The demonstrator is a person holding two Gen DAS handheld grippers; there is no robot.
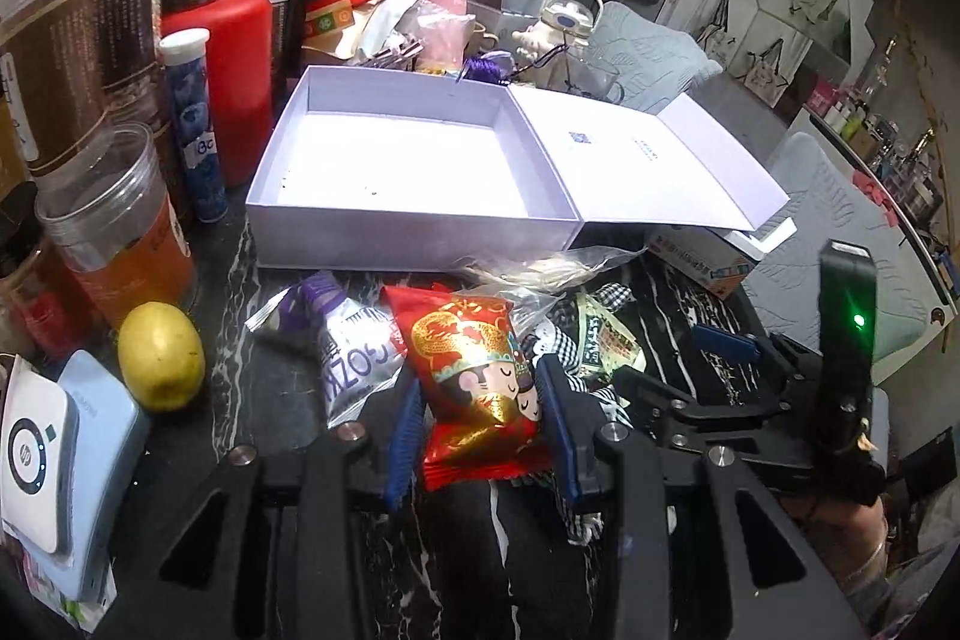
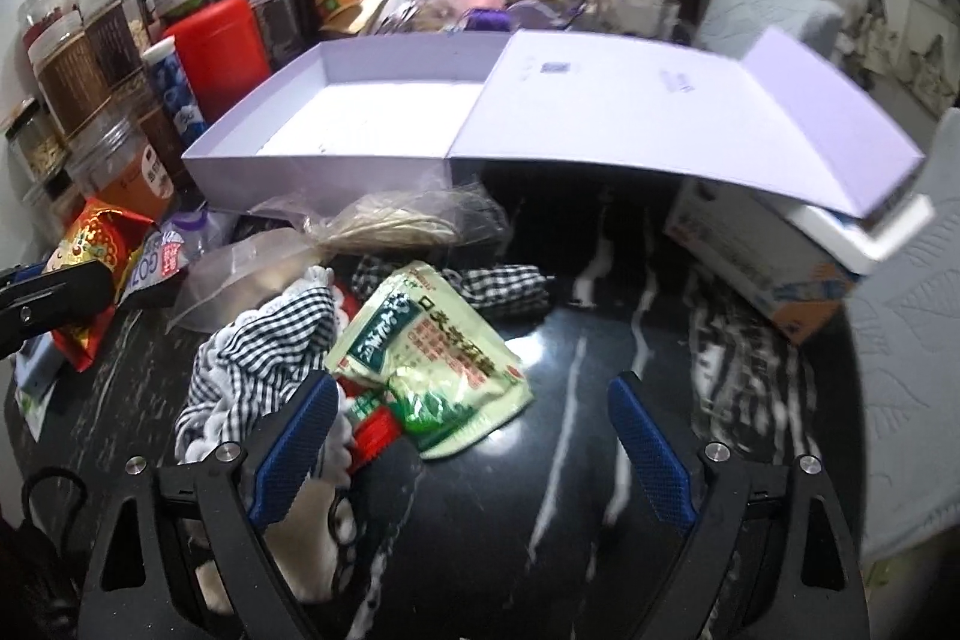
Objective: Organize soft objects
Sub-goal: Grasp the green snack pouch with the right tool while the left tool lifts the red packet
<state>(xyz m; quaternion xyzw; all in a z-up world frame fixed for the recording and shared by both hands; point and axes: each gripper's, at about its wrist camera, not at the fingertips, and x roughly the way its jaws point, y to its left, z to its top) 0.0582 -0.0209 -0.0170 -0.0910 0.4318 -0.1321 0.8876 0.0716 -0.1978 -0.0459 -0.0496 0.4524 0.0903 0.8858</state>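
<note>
My left gripper [image 1: 480, 430] is shut on a red snack packet with a gold dragon print [image 1: 480, 376], low over the black marble table; the packet also shows in the right wrist view [image 2: 96, 244]. Beside it lie a white and purple packet [image 1: 354, 346], a clear bag of pale strands [image 2: 384, 220], a black-and-white checked cloth [image 2: 264, 346] and a green packet [image 2: 432, 346]. My right gripper [image 2: 474, 436] is open, its left finger over the cloth, the green packet just ahead of it. An open lavender box [image 1: 414, 226], lid flapped right, stands empty behind.
Jars, a blue tube [image 1: 195, 124], a red canister [image 1: 234, 58] and an orange-filled cup [image 1: 126, 232] line the left. A lemon [image 1: 161, 357] and a white device [image 1: 36, 454] lie front left. A carton [image 2: 762, 262] sits under the lid. Clutter fills the back.
</note>
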